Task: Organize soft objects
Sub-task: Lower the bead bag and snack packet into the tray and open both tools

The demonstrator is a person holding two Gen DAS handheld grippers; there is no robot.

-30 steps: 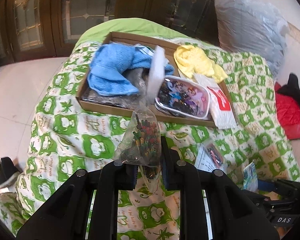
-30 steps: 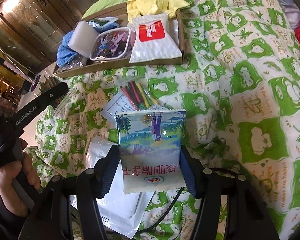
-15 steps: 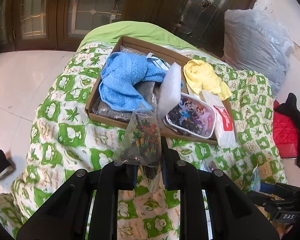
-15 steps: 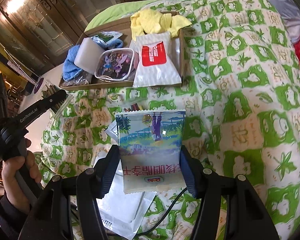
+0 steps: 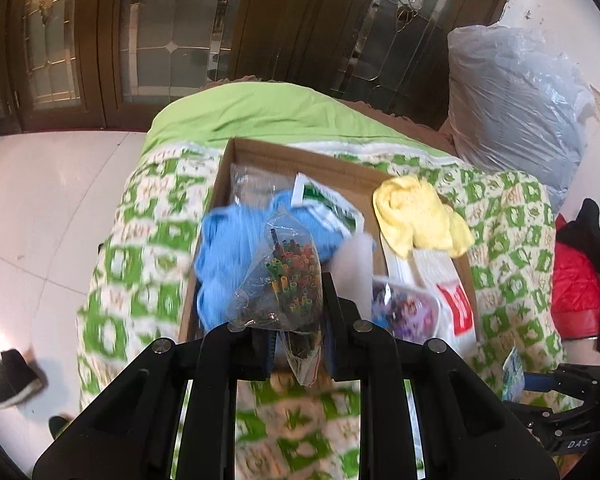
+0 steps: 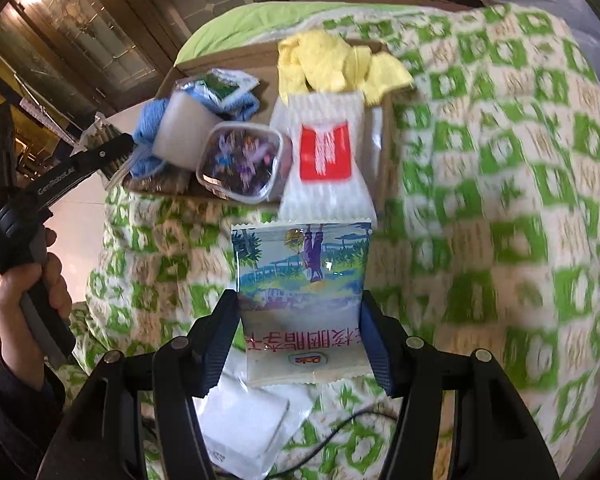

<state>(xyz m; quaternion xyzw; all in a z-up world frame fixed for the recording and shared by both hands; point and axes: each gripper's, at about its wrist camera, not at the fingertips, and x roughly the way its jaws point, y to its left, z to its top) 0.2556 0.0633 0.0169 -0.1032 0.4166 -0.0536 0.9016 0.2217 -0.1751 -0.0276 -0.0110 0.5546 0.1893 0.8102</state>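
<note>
Left gripper (image 5: 296, 344): clamped on clear bag (image 5: 284, 280) of coloured bits, held above near edge of box (image 5: 260, 150). Right gripper (image 6: 300, 336): clamped on printed packet (image 6: 302, 280), held over quilt (image 6: 500, 200), short of box. Box contents: blue towel (image 5: 228, 248), yellow cloth (image 5: 416, 216), white pack (image 6: 326, 160), lidded tub (image 6: 240, 164). Step judged: carrying both items to box. Next move calls for lowering the bag into a free spot, then opening the jaws.
</note>
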